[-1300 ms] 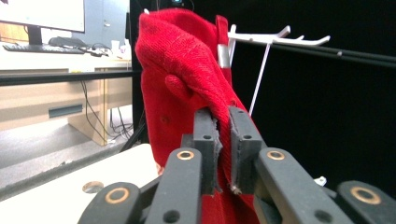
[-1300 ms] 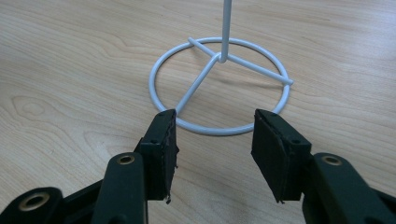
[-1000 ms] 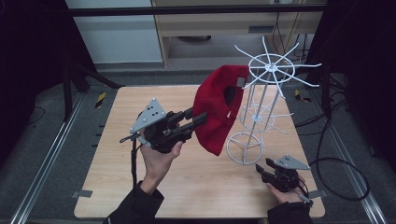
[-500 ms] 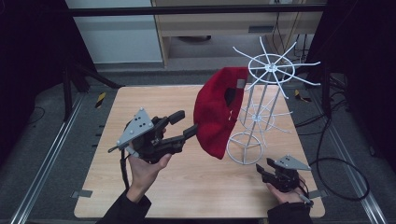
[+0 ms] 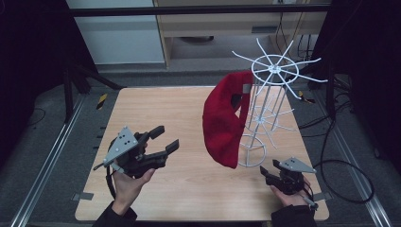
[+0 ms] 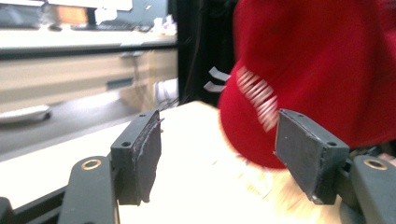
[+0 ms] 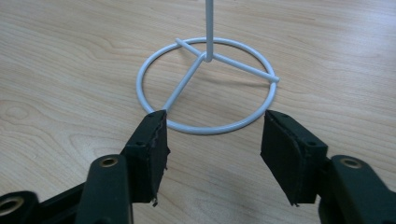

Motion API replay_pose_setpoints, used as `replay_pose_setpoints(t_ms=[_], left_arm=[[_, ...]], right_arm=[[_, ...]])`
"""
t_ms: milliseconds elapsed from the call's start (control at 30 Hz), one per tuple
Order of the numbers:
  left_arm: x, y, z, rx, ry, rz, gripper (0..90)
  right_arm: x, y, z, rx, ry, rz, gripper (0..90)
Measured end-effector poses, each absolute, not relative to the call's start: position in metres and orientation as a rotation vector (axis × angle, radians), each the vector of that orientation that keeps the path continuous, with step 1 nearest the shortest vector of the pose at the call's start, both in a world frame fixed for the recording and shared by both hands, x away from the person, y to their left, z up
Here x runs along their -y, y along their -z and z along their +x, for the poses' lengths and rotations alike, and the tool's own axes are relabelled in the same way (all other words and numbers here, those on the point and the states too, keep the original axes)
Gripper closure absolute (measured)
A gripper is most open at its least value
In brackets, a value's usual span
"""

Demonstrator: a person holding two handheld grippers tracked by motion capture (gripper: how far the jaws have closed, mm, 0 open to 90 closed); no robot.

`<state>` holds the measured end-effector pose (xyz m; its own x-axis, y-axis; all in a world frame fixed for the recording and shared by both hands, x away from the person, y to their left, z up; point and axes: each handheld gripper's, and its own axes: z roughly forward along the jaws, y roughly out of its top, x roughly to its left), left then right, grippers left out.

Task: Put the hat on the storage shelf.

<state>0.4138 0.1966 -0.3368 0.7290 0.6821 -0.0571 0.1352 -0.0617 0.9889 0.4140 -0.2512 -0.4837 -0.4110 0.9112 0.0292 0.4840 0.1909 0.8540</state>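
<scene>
The red cap (image 5: 226,119) hangs on the white wire rack (image 5: 270,101), ahead of the wide, empty left tool (image 5: 161,142), so hanging looks done; the right tool (image 7: 212,140), also wide and empty, sits just short of the rack's base ring.

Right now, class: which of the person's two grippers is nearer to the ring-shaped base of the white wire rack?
The right. The right gripper sits open just in front of the base ring. The left gripper is open farther off, across the table, beyond the hanging red cap.

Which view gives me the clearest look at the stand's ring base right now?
The right gripper view: the ring base lies whole and sharp just past the open right hand-held gripper. The high view shows it small, partly behind the red cap. The left gripper view is blurred, mostly cap.
</scene>
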Motion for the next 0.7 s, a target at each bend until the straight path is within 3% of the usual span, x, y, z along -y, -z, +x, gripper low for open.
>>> replay_pose_setpoints(t_ms=[300,700], left_arm=[[-0.241,0.401,0.431,-0.883,-0.556,1.67,28.1],[-0.276,0.457,0.442,-1.055,-0.57,1.77,25.8]], right_arm=[[0.253,0.486,0.415,-1.962,-1.13,1.332,34.0],[0.255,0.49,0.417,-1.955,-1.118,1.357,29.4]])
